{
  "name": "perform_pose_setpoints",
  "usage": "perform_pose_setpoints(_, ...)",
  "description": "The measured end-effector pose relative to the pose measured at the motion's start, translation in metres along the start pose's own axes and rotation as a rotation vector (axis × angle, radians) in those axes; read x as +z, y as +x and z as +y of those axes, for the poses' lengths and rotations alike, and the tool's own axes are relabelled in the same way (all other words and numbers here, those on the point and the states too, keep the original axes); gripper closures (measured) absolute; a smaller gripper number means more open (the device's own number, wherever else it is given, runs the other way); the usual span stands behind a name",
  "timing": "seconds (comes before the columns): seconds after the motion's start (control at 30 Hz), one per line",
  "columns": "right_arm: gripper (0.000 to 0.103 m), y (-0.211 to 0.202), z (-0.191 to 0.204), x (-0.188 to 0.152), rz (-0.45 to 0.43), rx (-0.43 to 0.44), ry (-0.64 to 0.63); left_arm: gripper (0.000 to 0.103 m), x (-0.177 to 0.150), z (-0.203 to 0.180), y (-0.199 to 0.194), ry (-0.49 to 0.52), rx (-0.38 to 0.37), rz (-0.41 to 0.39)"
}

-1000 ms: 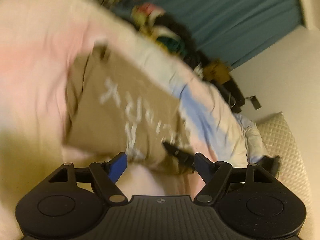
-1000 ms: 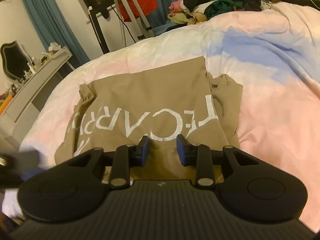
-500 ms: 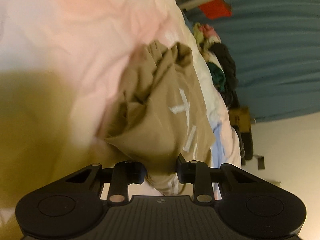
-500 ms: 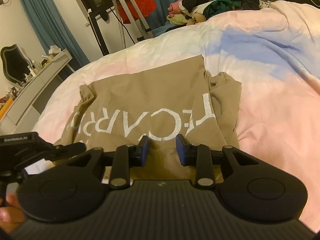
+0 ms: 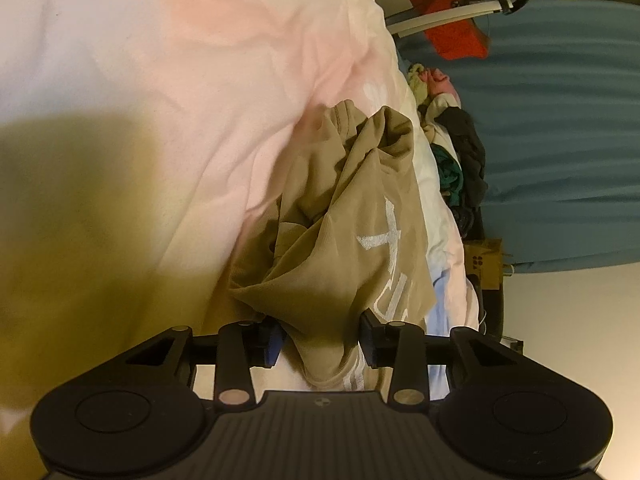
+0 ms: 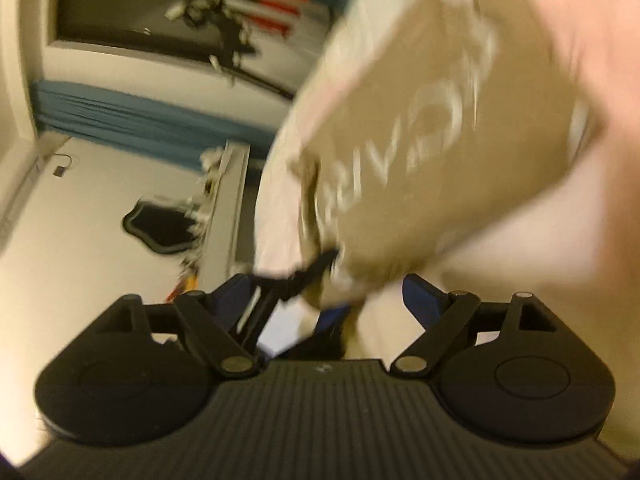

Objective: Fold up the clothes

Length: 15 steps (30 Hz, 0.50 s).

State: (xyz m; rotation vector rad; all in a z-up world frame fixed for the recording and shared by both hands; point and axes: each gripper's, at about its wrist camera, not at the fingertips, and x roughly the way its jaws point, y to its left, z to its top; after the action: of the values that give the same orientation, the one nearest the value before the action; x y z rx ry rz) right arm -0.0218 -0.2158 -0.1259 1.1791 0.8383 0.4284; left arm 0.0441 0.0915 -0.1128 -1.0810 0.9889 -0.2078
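Now left tongs [image 5: 320, 340] pinch bunched edge of tan shirt [image 5: 360, 216] on bed [image 5: 160, 120], likely for fold; right tongs [image 6: 328, 300] spread wide, near shirt corner, view blurred.

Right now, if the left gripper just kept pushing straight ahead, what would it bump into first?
The tan shirt: the left gripper already has its fabric bunched between its fingers, so it touches at once. The pink duvet seems to lie just beyond, though depth is unclear.
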Motion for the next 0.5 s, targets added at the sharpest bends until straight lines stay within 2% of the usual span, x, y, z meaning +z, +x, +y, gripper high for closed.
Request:
perform_pose_setpoints(0.07,0.018,0.009,-0.01,0.002,-0.017,-0.015,0.046,0.076,0.0,0.003,-0.004,0.019,-0.004,-0.009)
perform_pose_setpoints(0.17,0.026,0.005,-0.026,0.009,-0.117,-0.026,0.124,0.082,0.001,0.002,-0.008,0.019,-0.027,-0.026)
perform_pose_setpoints(0.2,0.033,-0.001,-0.03,0.011,-0.164,-0.038,0.152,0.083,0.002,0.002,-0.01,0.012,-0.039,-0.028)
perform_pose_setpoints(0.27,0.039,-0.016,-0.04,0.013,-0.261,-0.069,0.21,0.084,0.004,0.001,-0.012,0.004,-0.059,-0.035)
perform_pose_setpoints(0.37,0.053,-0.034,-0.049,0.013,-0.371,-0.116,0.258,0.085,0.006,-0.002,-0.014,0.0,-0.08,-0.044)
perform_pose_setpoints(0.43,0.072,-0.038,-0.049,0.014,-0.405,-0.142,0.25,0.085,0.006,-0.005,-0.015,0.009,-0.089,-0.044)
perform_pose_setpoints(0.5,0.079,-0.038,-0.042,0.014,-0.408,-0.158,0.214,0.085,0.004,-0.011,-0.015,0.022,-0.094,-0.045)
